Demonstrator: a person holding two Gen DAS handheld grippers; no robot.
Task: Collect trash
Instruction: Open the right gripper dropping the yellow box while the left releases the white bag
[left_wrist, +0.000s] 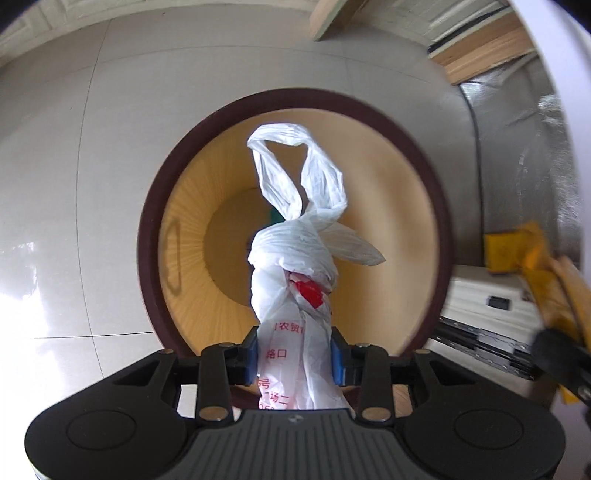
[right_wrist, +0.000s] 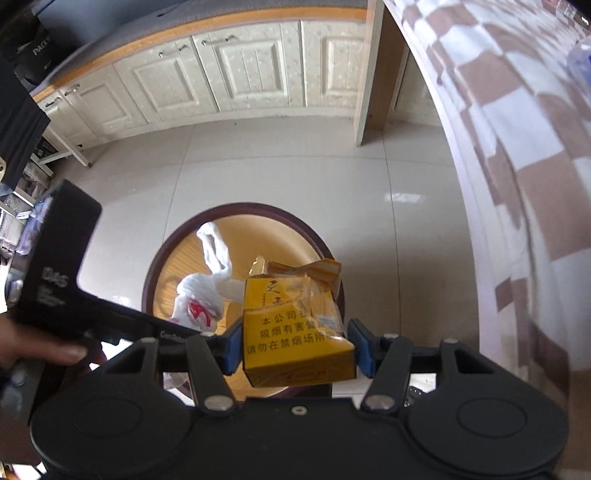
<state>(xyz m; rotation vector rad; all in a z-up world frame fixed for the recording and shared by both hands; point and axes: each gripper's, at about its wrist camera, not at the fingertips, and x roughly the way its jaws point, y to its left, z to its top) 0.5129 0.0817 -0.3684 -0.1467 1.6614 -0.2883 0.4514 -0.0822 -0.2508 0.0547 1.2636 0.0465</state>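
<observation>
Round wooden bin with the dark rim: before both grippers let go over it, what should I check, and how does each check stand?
1. Left gripper clamps knotted white plastic bag: ok.
2. Right gripper clamps crushed yellow cigarette pack: ok.
3. Bag hangs over the round wooden bin: ok.
4. Pack over the bin mouth: ok, near its edge.
5. Room inside bin: cannot tell.
</observation>
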